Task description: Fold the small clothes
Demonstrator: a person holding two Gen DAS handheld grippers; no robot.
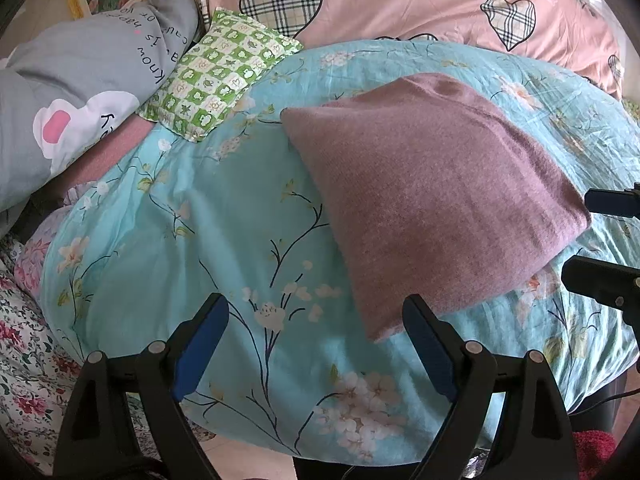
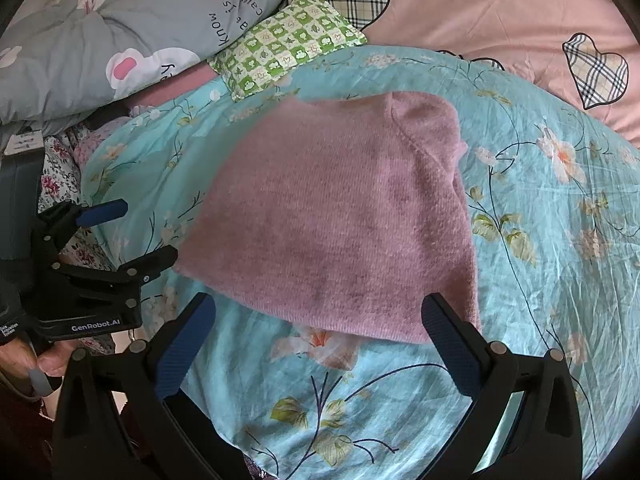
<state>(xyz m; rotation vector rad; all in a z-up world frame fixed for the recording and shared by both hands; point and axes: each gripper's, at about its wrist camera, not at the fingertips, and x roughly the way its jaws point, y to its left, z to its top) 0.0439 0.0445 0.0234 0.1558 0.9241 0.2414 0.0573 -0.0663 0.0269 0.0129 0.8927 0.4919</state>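
Observation:
A mauve knitted garment (image 1: 436,200) lies folded into a compact rectangle on the turquoise floral quilt (image 1: 192,240). It also shows in the right wrist view (image 2: 340,216), flat on the quilt (image 2: 560,280). My left gripper (image 1: 316,312) is open and empty, hovering just short of the garment's near left corner. My right gripper (image 2: 320,312) is open and empty, above the garment's near edge. The left gripper (image 2: 140,232) shows at the left of the right wrist view, and the right gripper (image 1: 588,236) at the right edge of the left wrist view.
A green checked small pillow (image 1: 216,76) lies at the back left of the quilt. A grey printed duvet (image 1: 80,80) is bunched beyond it. A pink duvet with plaid hearts (image 1: 400,4) lies behind. Floral fabric (image 1: 24,340) hangs at the left.

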